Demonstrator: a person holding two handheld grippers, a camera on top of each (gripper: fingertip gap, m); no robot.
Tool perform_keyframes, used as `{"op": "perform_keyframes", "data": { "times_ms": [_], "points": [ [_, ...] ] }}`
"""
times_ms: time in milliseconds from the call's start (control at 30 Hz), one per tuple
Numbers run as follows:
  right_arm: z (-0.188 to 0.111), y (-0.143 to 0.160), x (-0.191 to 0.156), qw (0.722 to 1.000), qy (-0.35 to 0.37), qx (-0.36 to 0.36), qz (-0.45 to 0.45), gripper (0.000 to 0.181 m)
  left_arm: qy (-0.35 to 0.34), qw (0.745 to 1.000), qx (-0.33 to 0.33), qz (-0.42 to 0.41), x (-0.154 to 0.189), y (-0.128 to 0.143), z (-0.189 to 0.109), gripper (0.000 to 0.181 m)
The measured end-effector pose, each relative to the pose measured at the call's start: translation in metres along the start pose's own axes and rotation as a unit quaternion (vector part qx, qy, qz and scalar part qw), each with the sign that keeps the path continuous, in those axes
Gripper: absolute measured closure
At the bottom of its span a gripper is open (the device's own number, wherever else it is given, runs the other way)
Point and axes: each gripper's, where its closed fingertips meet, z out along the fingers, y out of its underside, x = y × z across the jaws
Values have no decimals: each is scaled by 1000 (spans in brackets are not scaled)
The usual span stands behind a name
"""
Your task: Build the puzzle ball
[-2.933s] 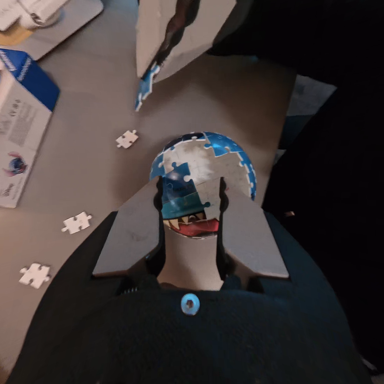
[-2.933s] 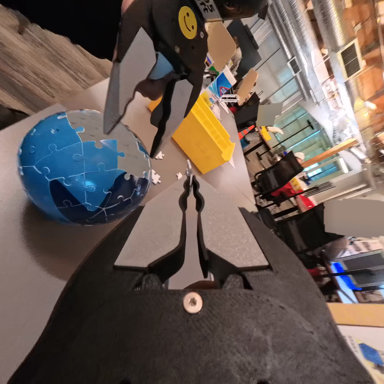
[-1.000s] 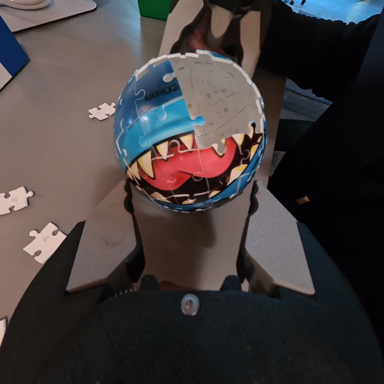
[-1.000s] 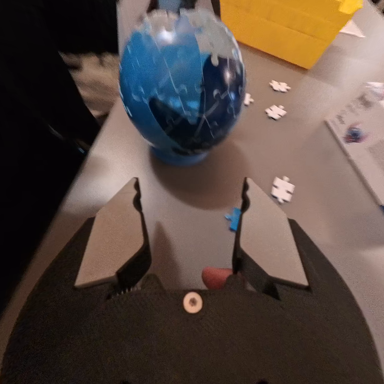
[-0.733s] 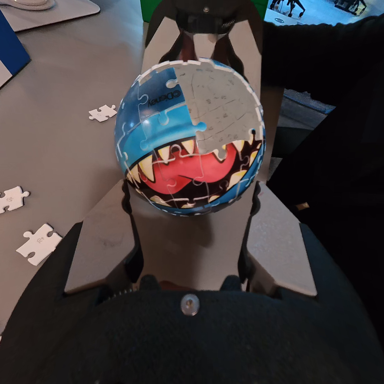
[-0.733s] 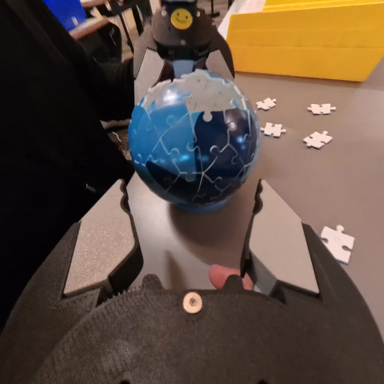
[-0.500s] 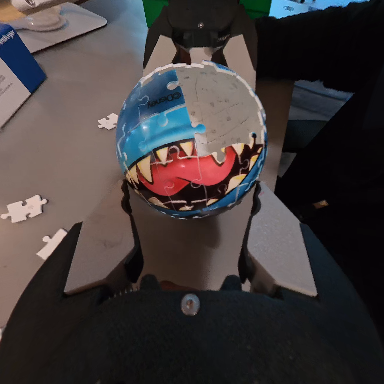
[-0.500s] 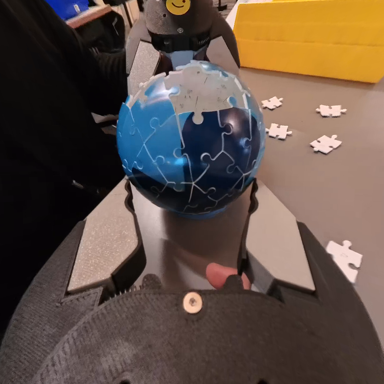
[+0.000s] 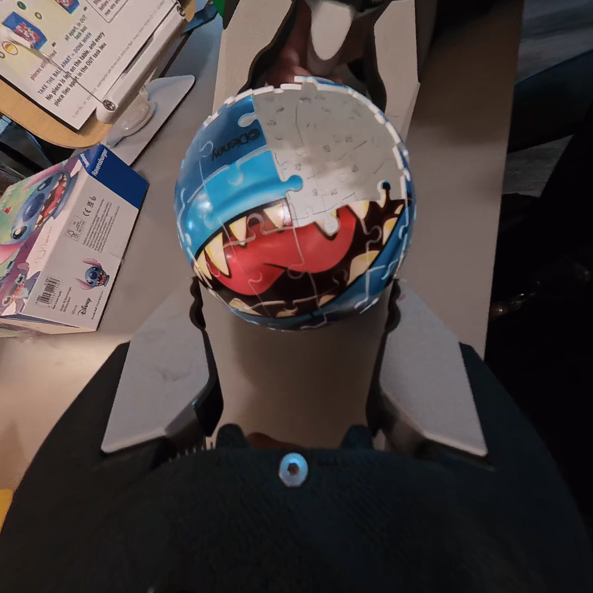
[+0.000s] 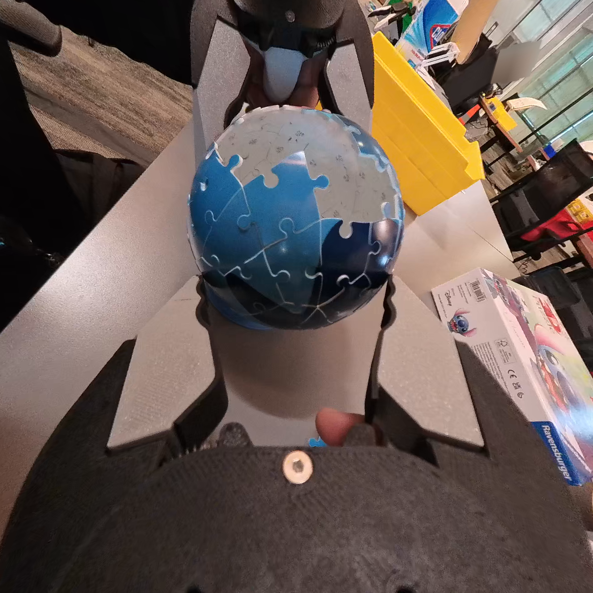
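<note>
The puzzle ball is blue with a red mouth and teeth, and has a white patch on its upper part. In the right wrist view the ball shows its plain blue side. My left gripper is shut on the ball, fingertips pressing its lower sides. My right gripper grips it the same way from the opposite side. Each gripper's grey fingers show behind the ball in the other's view.
The grey table has its edge at the left of the right wrist view. The puzzle box lies beside the ball. A printed sheet on a stand, a yellow bin and a loose blue piece are nearby. Across from one pair of fingers to the other is roughly 7 centimeters.
My right gripper, earlier shut on a blue piece, opened and came up to the ball. Both grippers closed onto the ball from opposite sides. The background has shifted and the box is now in view.
</note>
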Motion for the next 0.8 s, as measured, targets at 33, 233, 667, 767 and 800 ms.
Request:
{"op": "perform_keyframes", "data": {
  "times_ms": [33, 233, 667, 767, 800],
  "points": [
    [-1, 0, 0, 1000, -1, 0, 2, 75, 1, 1000, 1, -3, 0, 0, 0, 69],
    [-37, 17, 18, 997, -8, 0, 79, 93, -1, 999, 18, -47, -1, 10, -11, 69],
    [-54, 129, 30, 951, 19, -193, 240, 126, -27, 992, 43, -119, -16, 36, -31, 79],
    [-50, 127, 27, 947, 8, -187, 260, 145, -24, 991, 52, -122, -16, 34, -32, 80],
    [-49, 127, 26, 946, 4, -184, 268, 151, -22, 991, 53, -124, -16, 34, -32, 81]
  ]
}}
